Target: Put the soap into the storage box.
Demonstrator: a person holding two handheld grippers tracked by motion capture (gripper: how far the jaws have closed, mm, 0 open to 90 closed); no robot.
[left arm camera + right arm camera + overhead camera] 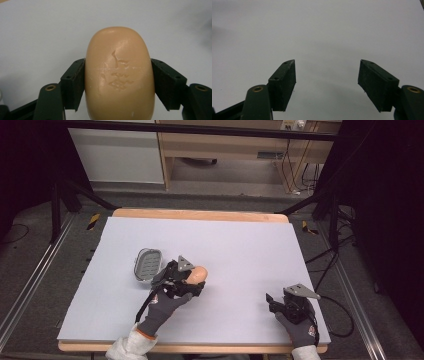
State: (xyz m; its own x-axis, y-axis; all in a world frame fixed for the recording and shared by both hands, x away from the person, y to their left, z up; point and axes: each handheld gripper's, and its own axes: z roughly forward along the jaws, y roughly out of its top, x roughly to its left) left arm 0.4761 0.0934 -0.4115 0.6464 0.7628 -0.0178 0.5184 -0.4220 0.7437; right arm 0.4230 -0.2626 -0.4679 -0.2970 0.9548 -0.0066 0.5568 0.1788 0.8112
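left gripper view looks straight onto a tan soap bar (119, 75) clamped between the two black jaws, which press on its long sides (a stamped mark shows on its upper face). high view places the left gripper (192, 279) near the middle-left of the pale table cover (240, 245), the soap sticking out toward the right, and a small grey soap dish (148, 264) lying just beside it on the left. right gripper (272, 301) rests near the table's front right corner, its jaws spread apart with nothing between them.
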